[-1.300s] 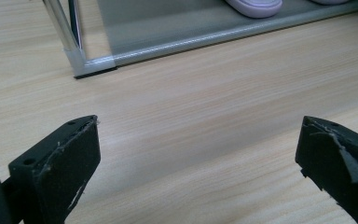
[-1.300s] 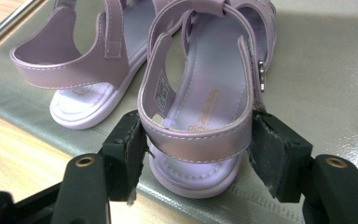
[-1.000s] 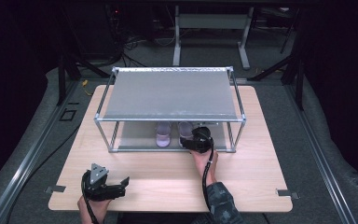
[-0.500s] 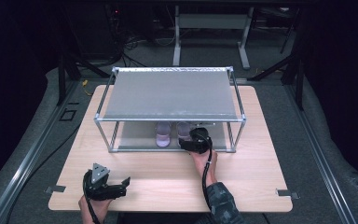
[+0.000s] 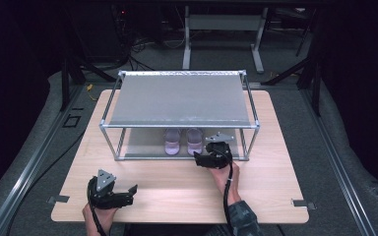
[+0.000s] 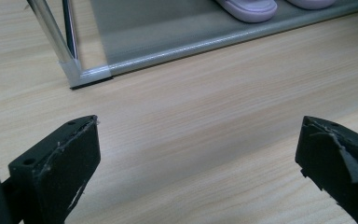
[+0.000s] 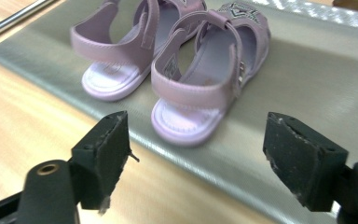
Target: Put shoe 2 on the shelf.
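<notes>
One wooden table stands in the middle. One metal rack with two shelves, an upper and a lower, sits on the table. Two lilac sandals make one pair on the lower shelf: a left sandal and a right sandal, side by side. Two grippers are present, one per hand: the left gripper and the right gripper. Each gripper has two black jaws, four jaws in all, and each pair stands spread apart. Two hands hold the grippers. Two small metal brackets sit at the table's near corners, one on each side.
</notes>
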Available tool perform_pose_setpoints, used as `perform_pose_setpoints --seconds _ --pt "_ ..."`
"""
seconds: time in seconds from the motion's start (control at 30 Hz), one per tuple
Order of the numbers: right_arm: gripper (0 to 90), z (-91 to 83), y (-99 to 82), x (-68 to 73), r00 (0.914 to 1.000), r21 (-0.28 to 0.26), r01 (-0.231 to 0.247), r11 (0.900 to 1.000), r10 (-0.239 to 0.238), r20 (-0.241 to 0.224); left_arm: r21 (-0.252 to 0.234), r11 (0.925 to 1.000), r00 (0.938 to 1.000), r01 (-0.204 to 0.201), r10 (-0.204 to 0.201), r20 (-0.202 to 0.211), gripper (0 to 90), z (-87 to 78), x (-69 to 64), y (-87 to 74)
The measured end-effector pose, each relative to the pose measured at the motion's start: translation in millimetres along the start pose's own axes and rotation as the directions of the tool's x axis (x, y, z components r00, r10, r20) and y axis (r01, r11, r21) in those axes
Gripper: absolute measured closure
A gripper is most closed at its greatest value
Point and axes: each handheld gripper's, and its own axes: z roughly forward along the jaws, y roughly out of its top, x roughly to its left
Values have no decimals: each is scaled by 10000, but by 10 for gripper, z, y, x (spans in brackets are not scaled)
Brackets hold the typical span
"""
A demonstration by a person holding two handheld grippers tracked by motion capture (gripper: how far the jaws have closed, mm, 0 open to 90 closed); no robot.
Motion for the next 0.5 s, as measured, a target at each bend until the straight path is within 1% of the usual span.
perform_pose_setpoints --seconds 0.03,0.1,0.27,0.3,0.33,0.37,0.4,0.47,0.5 --pt "194 -110 -48 -14 9998 -46 177 9998 -177 56 25 10000 10000 -11 11 -18 0 1 6 2" --pt "171 -222 -111 -36 9992 -49 330 9994 -329 242 43 10000 10000 -5 5 -11 0 -1 12 6" --pt "144 -500 -312 -162 9986 18 356 9994 -356 399 43 10000 10000 -26 26 5 0 11 14 22" --pt "144 -500 -312 -162 9986 18 356 9994 -356 399 43 10000 10000 -26 26 5 0 11 14 22" --pt "142 -604 -400 -222 9974 36 323 9995 -325 642 60 10000 10000 -56 56 7 0 16 12 30" --pt "140 -656 -442 -255 9964 102 296 9995 -303 790 45 10000 10000 -66 66 24 0 18 9 31" --pt "138 -699 -486 -295 9980 20 210 9998 -211 596 53 10000 10000 -75 75 22 0 21 5 33" --pt "133 -796 -562 -349 9950 53 172 9998 -176 980 48 10000 10000 -85 85 14 0 31 0 33" --pt "128 -842 -595 -373 9939 95 139 9999 -149 1092 45 9999 10000 -93 94 -11 0 31 2 32"
